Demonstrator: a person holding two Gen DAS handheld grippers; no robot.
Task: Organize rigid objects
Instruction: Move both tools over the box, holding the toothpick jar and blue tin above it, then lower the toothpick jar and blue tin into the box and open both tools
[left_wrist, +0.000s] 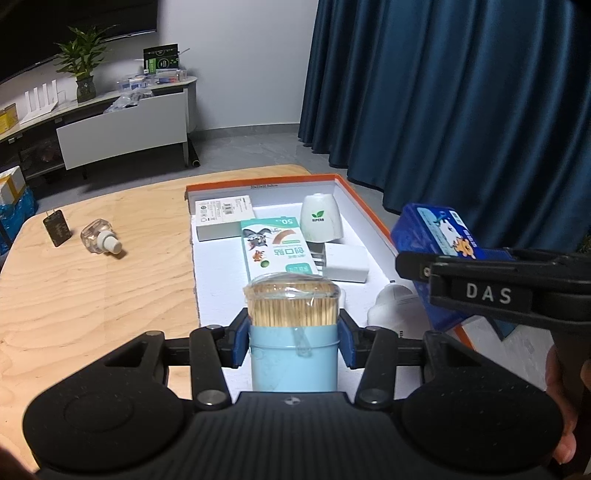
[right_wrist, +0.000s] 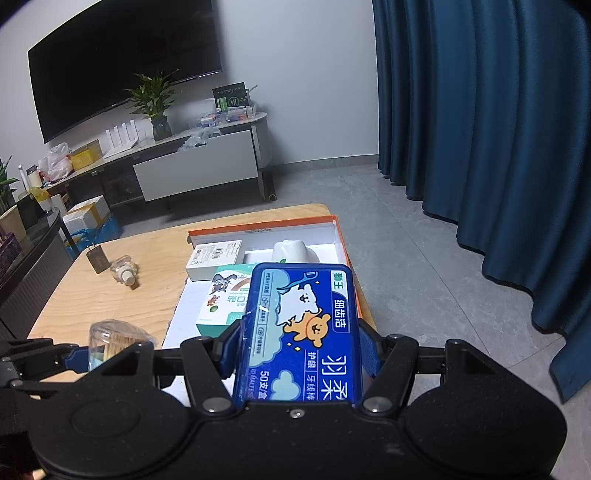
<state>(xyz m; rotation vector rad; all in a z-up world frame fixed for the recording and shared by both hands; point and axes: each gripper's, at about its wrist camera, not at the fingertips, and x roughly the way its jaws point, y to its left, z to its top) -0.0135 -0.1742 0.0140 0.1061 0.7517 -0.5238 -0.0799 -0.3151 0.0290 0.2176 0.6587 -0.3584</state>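
Observation:
My left gripper (left_wrist: 293, 338) is shut on a light blue toothpick jar (left_wrist: 293, 354) with a clear lid, held upright over the near end of the orange-rimmed white tray (left_wrist: 258, 183). My right gripper (right_wrist: 301, 349) is shut on a blue floss-pick box (right_wrist: 301, 328), held above the tray's right side; the box also shows in the left wrist view (left_wrist: 436, 236). The jar shows at the left of the right wrist view (right_wrist: 110, 341). In the tray lie a teal bandage box (left_wrist: 277, 247), a white carton (left_wrist: 223, 218), a white cup-shaped holder (left_wrist: 320, 218) and a white block (left_wrist: 347, 264).
On the wooden table (left_wrist: 92, 295) left of the tray lie a small clear bottle (left_wrist: 99, 242) and a dark tag (left_wrist: 56, 227). A white bottle (left_wrist: 391, 306) lies in the tray's near right corner. Blue curtains (left_wrist: 461, 92) hang at the right; a TV cabinet stands far left.

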